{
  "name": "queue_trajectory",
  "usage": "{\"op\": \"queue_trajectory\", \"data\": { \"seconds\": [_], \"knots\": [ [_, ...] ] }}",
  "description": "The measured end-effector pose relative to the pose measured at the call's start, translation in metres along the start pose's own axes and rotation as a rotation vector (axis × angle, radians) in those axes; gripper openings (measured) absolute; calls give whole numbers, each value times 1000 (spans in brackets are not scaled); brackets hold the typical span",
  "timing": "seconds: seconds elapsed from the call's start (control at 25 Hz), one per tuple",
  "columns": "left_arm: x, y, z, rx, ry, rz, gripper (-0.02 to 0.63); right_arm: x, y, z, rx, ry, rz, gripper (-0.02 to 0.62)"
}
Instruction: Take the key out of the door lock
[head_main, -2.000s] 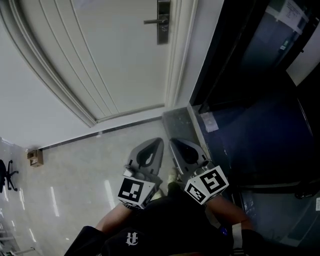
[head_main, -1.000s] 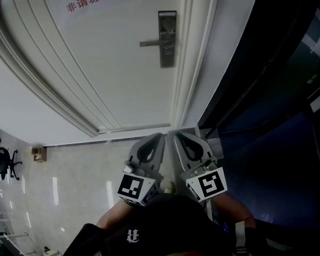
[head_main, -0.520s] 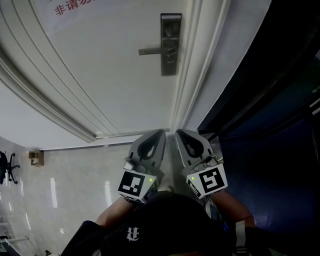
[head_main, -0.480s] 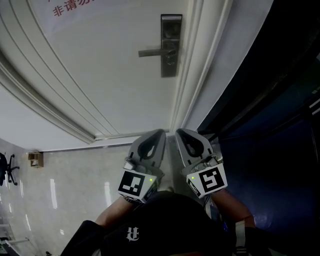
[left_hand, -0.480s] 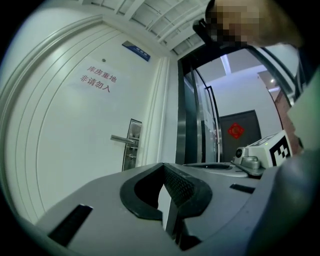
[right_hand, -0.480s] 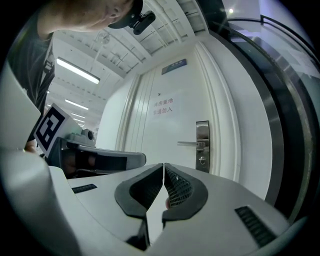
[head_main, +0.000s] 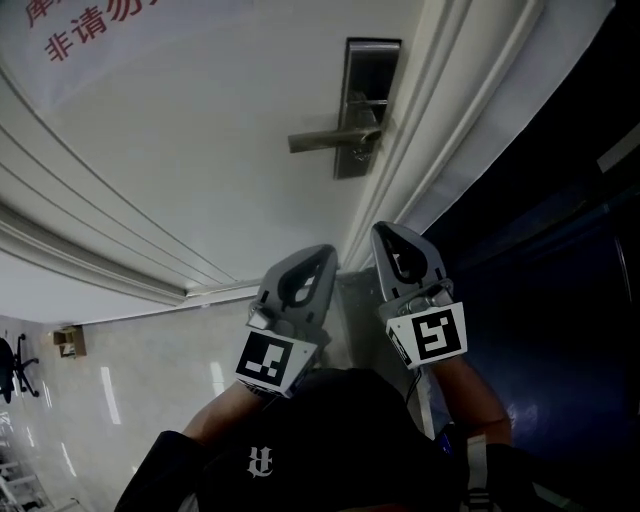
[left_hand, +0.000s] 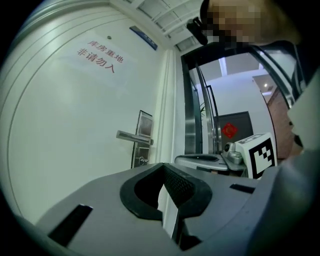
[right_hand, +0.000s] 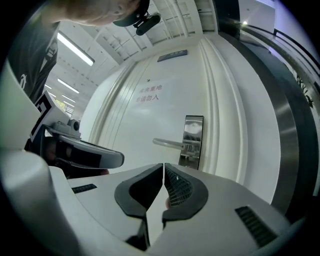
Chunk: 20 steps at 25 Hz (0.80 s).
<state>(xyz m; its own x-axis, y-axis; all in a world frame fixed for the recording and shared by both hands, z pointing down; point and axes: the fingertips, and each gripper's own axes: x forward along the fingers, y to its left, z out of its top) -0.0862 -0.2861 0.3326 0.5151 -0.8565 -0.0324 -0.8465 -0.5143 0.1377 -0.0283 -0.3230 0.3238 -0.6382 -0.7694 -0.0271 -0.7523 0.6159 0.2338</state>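
A steel lock plate (head_main: 370, 100) with a lever handle (head_main: 322, 140) sits on the white door. Just under the handle a small key (left_hand: 142, 160) sticks out of the lock; it also shows in the right gripper view as the key (right_hand: 185, 156). My left gripper (head_main: 322, 252) is held low in front of the door, well short of the lock, its jaws shut and empty. My right gripper (head_main: 386, 230) is beside it, a little closer to the lock plate, also shut with nothing between its pads. In their own views both point at the door: the left gripper (left_hand: 163, 166) and the right gripper (right_hand: 163, 165).
The white door frame (head_main: 440, 110) runs beside the lock, with a dark glass and metal partition (head_main: 560, 230) to its right. Red print (head_main: 70, 25) is on the door. A small cardboard box (head_main: 68, 340) and an office chair (head_main: 10, 362) stand on the pale floor at the left.
The head view has closed in on the door, so the lock plate looks larger and nearer. Both grippers have come up towards it, the right one more. The jaws have stayed shut.
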Motion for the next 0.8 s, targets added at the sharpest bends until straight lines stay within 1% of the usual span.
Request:
{"op": "queue_trajectory", "data": {
  "seconds": [0.12,0.24,0.32,0.36,0.4,0.48,0.6,0.68,0.8],
  "knots": [
    [15,16,-5,6,13,-21,6,21,-11,-6,-49,29,-30,18],
    [27,25,-4,-1,12,-33,6,38,-23,-16,-178,73,-52,18],
    [33,30,-5,-2,19,-31,6,49,-31,-24,-306,98,-67,27],
    [36,33,-5,0,23,-25,6,55,-33,-28,-386,103,-70,58],
    [39,36,-6,6,27,-16,6,61,-35,-31,-480,102,-67,83],
    [43,42,-6,27,32,5,6,71,-36,-36,-680,96,-56,109],
    [47,48,-6,48,29,39,6,82,-37,-42,-931,80,-61,132],
    [50,52,-5,55,24,60,6,89,-39,-46,-1056,72,-74,142],
    [53,56,-6,59,36,83,6,98,-44,-50,-1176,61,-105,144]
  ]
}}
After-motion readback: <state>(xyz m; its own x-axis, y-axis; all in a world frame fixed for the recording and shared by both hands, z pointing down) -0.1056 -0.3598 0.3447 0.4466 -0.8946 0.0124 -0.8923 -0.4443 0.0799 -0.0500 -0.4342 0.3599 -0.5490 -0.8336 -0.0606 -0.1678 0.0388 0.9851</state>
